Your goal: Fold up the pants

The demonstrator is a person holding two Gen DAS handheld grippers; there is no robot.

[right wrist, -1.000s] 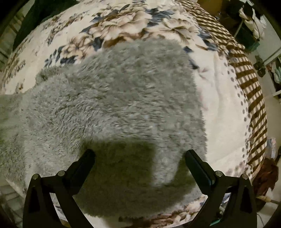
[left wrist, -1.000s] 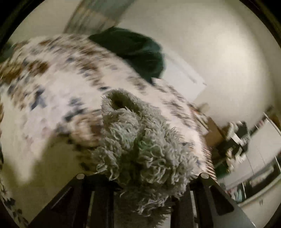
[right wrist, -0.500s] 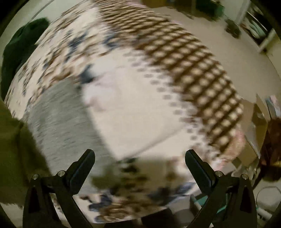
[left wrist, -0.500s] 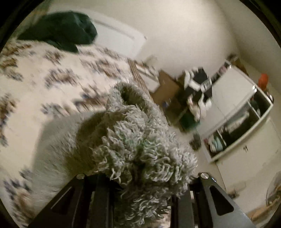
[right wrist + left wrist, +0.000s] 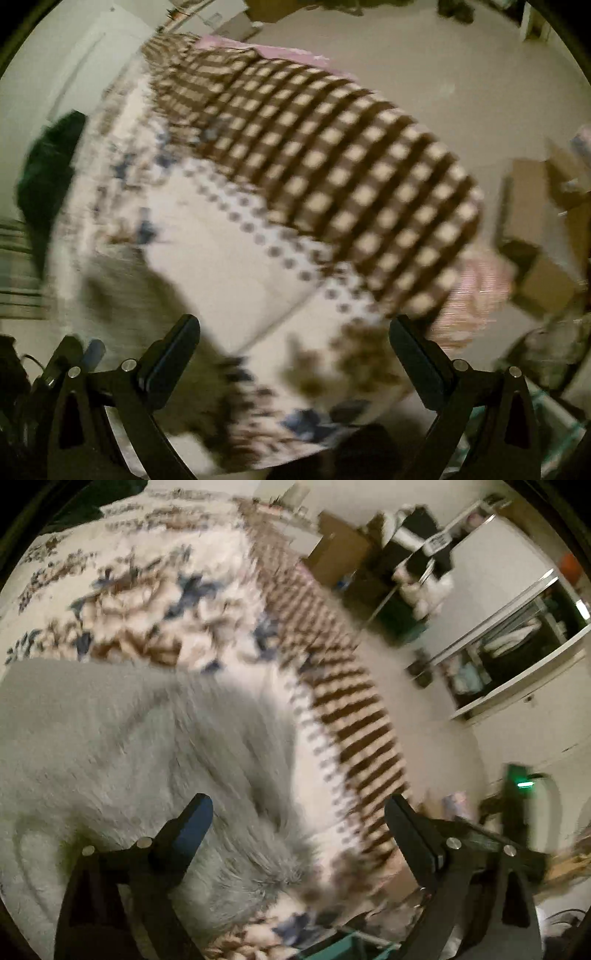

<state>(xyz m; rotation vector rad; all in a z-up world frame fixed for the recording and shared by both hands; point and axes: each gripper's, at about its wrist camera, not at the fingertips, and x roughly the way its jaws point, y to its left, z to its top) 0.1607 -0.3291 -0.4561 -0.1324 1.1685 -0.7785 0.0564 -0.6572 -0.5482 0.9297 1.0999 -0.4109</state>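
Observation:
The fluffy grey pants [image 5: 147, 746] lie spread on the flowered bedspread [image 5: 155, 590], filling the left and lower part of the left wrist view. My left gripper [image 5: 297, 812] is open and empty just above the pants' right edge. My right gripper [image 5: 295, 332] is open and empty over the bed's near corner; only a blurred grey strip of the pants [image 5: 122, 291] shows at the lower left of the right wrist view.
The bedspread's brown checked border [image 5: 332, 166] hangs over the bed's edge. A dark green garment [image 5: 48, 170] lies at the far end of the bed. Cardboard boxes [image 5: 546, 236] sit on the floor; white shelves [image 5: 517, 635] stand beyond.
My left gripper held a bunch of the pants up, then let it go and opened; the pants now lie flat. My right gripper swung off the pants toward the bed's corner.

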